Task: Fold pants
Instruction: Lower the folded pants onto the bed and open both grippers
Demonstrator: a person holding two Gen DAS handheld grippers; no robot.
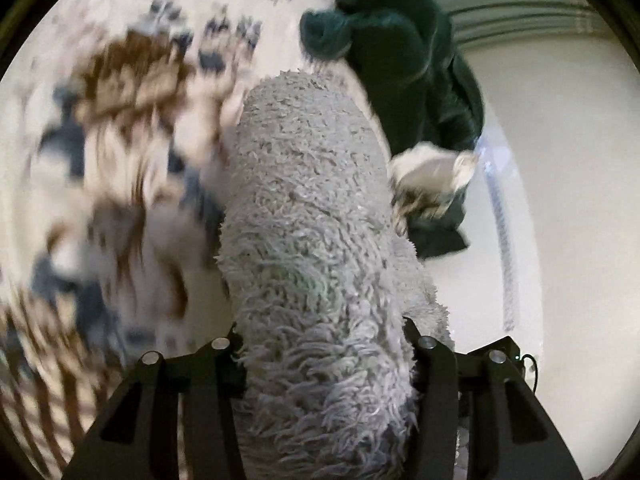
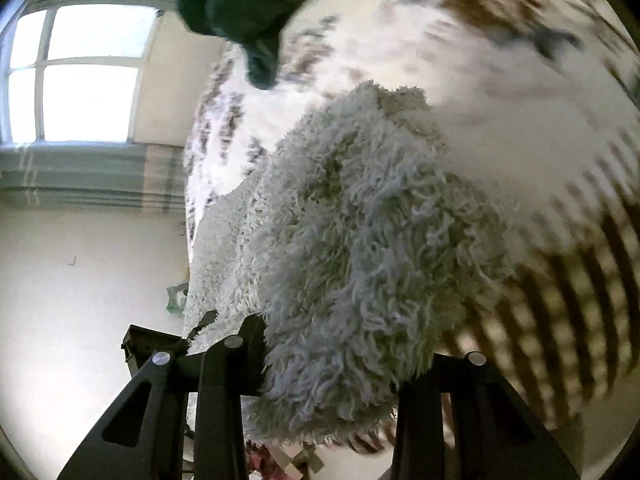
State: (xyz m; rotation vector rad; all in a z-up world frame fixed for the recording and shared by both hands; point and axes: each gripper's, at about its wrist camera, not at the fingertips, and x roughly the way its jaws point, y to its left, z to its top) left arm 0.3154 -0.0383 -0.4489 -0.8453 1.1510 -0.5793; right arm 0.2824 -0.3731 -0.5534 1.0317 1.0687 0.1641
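Note:
The pants are patterned fleece, white with brown and blue motifs outside (image 1: 120, 128) and shaggy grey-white pile inside (image 1: 312, 208). In the left wrist view my left gripper (image 1: 324, 360) is shut on a thick fold of the shaggy fabric, which rises between the black fingers (image 1: 436, 380) and hides the tips. In the right wrist view my right gripper (image 2: 332, 364) is shut on another bunch of the shaggy pants (image 2: 360, 240), with the patterned side (image 2: 520, 60) blurred behind it. Both hold the fabric lifted off the surface.
A dark green garment (image 1: 416, 64) lies crumpled at the top of the left wrist view and shows in the right wrist view (image 2: 244, 4). A pale surface (image 1: 568, 184) lies right of it. A window (image 2: 80, 76) and wall are at left.

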